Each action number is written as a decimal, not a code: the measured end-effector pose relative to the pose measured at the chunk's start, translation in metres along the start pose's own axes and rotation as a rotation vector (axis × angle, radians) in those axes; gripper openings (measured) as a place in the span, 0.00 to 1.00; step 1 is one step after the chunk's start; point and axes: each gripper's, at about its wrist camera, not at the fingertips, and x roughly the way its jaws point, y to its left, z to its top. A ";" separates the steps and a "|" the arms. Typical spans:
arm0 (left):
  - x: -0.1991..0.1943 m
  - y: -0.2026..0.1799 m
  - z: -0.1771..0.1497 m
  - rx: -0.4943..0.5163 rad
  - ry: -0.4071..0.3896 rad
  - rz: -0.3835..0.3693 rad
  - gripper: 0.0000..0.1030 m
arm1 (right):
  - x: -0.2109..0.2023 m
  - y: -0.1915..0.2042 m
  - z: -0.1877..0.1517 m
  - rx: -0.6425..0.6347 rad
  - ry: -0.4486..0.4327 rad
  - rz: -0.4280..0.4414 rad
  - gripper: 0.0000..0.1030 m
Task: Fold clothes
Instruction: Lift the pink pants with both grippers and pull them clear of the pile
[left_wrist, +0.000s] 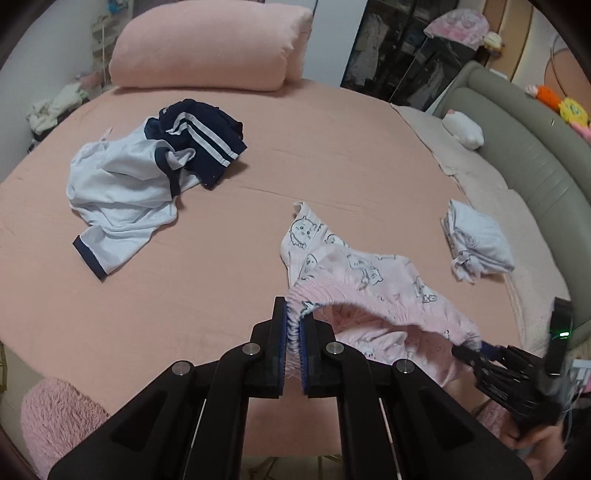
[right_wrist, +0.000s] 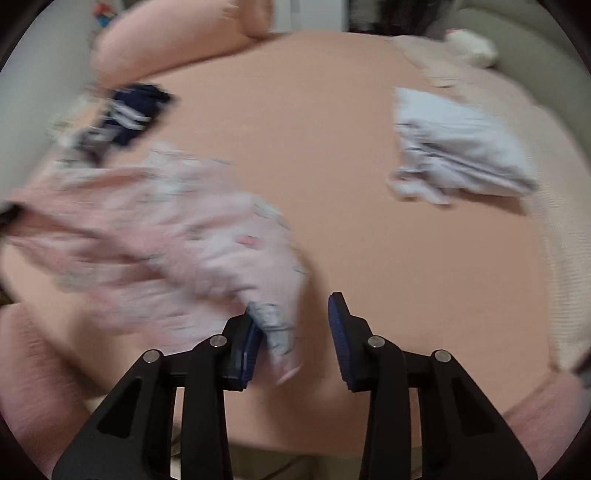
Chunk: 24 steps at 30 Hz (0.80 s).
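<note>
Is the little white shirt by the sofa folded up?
Folded. The white shirt lies as a small, flat, layered packet on the bed.

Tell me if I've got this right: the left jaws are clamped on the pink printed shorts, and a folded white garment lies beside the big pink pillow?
Not quite. The folded white garment lies far from the pink pillow, near the bed's grey padded edge, per the left wrist view. The left gripper does clamp the pink printed shorts.

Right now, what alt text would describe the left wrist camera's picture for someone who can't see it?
The left gripper is clamped on the waistband of pink cat-print shorts, lifting them off a pink bed. A white-and-navy shirt lies crumpled behind, and a folded white garment sits right.
</note>
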 end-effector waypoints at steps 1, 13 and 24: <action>0.008 -0.002 -0.002 -0.015 0.012 -0.023 0.06 | -0.001 0.002 -0.001 -0.011 0.005 0.033 0.36; 0.102 0.011 0.011 -0.057 0.207 0.046 0.04 | 0.026 0.007 0.057 -0.210 -0.065 -0.168 0.05; -0.159 -0.077 0.217 0.229 -0.517 -0.039 0.04 | -0.216 -0.015 0.233 -0.061 -0.656 -0.063 0.05</action>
